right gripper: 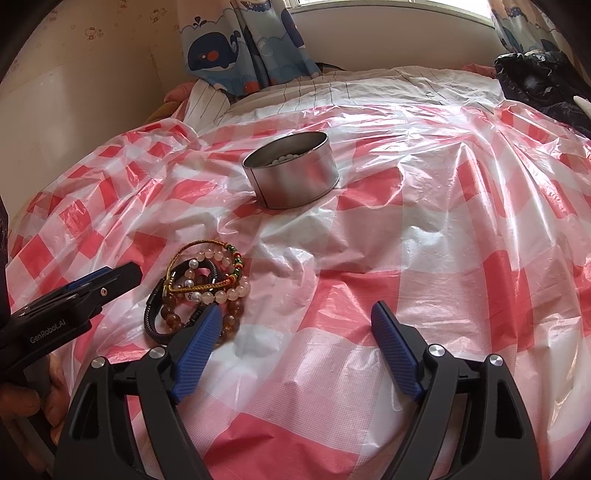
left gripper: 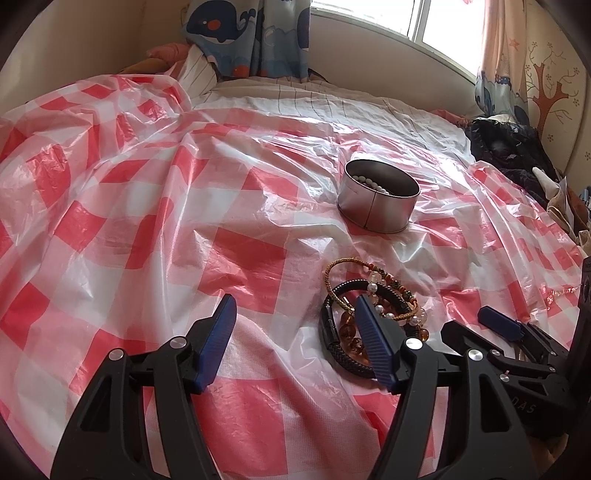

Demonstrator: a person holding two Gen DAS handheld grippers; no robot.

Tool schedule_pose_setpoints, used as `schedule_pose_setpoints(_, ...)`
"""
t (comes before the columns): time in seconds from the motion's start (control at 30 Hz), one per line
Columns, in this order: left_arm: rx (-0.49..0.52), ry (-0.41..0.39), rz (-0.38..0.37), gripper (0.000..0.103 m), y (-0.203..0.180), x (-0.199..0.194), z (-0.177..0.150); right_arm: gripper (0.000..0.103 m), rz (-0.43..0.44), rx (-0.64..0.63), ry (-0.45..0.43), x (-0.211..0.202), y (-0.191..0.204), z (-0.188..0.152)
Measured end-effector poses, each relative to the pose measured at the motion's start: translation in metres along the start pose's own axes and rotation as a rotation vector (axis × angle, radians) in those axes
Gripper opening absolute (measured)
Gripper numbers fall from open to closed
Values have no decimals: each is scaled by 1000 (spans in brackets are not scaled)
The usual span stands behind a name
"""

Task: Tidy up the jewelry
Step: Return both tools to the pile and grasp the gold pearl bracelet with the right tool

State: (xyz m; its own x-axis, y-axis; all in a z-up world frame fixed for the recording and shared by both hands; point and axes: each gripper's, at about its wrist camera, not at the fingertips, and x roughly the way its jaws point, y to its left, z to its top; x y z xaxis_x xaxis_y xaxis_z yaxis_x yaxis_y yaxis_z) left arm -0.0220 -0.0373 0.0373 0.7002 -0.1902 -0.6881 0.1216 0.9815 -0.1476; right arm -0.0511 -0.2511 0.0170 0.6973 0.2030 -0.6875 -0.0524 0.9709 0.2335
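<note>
A pile of bracelets (left gripper: 373, 314) lies on the red-and-white checked plastic sheet: a black braided band, amber beads, pale pearl-like beads and a gold-green cord. It also shows in the right wrist view (right gripper: 199, 291). A round metal tin (left gripper: 378, 195) stands beyond it with white beads inside; it shows in the right wrist view too (right gripper: 291, 170). My left gripper (left gripper: 295, 325) is open and empty, its right finger just over the pile's near edge. My right gripper (right gripper: 297, 332) is open and empty, its left finger beside the pile.
The checked plastic sheet (left gripper: 147, 221) covers a bed and is wrinkled. A striped duvet (right gripper: 369, 92), whale-print curtains (left gripper: 243, 33) and a window lie behind. A dark pile of clothes (left gripper: 517, 155) sits at the far right.
</note>
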Motion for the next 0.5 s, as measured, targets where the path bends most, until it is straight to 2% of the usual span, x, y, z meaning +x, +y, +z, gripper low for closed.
schedule_pose_setpoints(0.37,-3,0,-4,65,1,1,-1,81,-1,1,0,0,0,0)
schedule_pose_setpoints(0.5,62,-28,-10,65,-4,-7,-2,81,0,2,-2,0,0,0)
